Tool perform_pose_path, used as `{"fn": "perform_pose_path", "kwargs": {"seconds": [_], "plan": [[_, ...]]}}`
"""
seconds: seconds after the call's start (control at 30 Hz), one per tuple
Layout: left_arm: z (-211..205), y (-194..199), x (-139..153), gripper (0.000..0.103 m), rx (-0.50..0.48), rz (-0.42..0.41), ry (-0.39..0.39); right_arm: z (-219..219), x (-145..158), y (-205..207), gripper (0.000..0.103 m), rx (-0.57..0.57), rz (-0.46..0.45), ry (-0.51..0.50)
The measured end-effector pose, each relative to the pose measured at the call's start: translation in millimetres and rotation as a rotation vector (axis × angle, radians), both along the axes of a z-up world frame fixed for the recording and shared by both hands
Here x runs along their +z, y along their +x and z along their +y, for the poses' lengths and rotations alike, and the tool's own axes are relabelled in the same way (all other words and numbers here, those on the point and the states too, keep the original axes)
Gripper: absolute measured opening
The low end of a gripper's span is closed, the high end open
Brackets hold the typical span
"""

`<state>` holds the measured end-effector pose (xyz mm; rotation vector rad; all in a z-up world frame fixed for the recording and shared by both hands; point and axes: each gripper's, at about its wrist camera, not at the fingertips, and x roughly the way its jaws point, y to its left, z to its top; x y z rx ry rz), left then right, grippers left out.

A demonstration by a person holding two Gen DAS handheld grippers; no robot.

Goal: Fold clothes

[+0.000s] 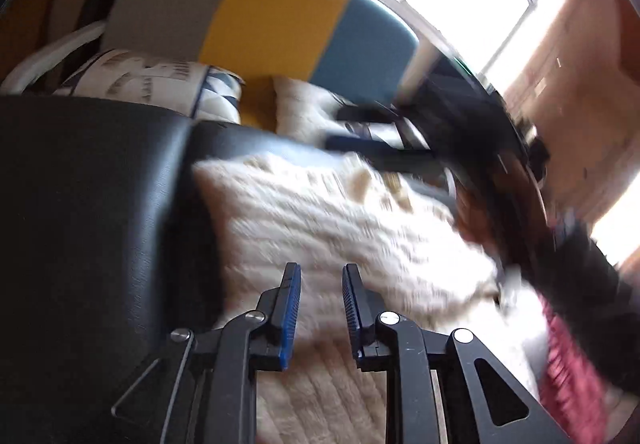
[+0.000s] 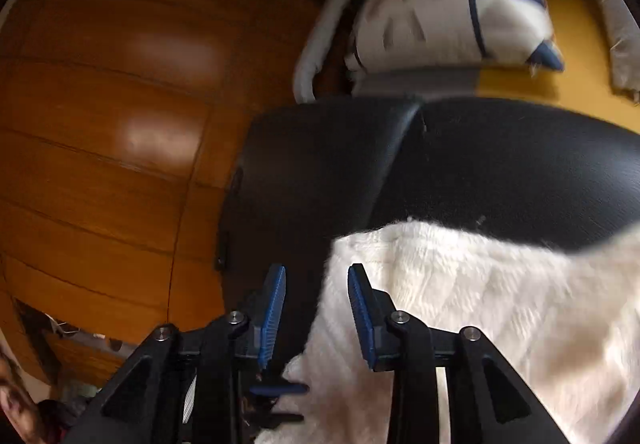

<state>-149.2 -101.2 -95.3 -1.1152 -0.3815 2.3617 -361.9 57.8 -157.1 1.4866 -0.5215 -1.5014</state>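
The black bench (image 2: pixel 500 164) ends at a rounded corner on its left, with wooden floor (image 2: pixel 100 124) beyond. A patterned pillow (image 2: pixel 460 12) sits past its far edge. The cream knit sweater (image 1: pixel 320 216) lies blurred, seemingly flat, under both grippers: left gripper (image 1: pixel 321 276) and right gripper (image 2: pixel 317 276) gape, empty.

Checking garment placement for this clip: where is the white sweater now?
The white sweater lies on the black leather seat, ahead of both open grippers; in the right wrist view it fills the lower right.
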Motion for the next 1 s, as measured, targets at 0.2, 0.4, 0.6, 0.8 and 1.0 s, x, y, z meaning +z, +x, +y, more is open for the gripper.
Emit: {"fn": "perform_pose_path", "kwargs": {"seconds": [0.2, 0.4, 0.6, 0.8, 1.0], "plan": [[-6.5, 7.1, -29.4, 0.022, 0.033, -0.085, 0.031, -53.7, -23.1, 3.5, 0.034, 0.301, -0.135, -0.036], [-5.1, 6.0, -35.3, 0.022, 0.05, -0.103, 0.045, -71.8, -28.8, -2.8, 0.04, 0.197, -0.115, -0.218], [-2.9, 6.4, -35.0, 0.022, 0.071, -0.115, 0.041, -30.7, -31.2, -7.5, 0.04, -0.041, -0.075, -0.238], [-7.4, 5.2, -15.7, 0.025, 0.114, -0.102, 0.076, 37.1, 25.6, 32.4, 0.04, -0.073, 0.069, -0.196], [7.7, -18.7, 9.3, 0.037, 0.11, -0.018, 0.026, 122.7, 22.2, 108.6, 0.04, -0.228, 0.163, 0.092]]}}
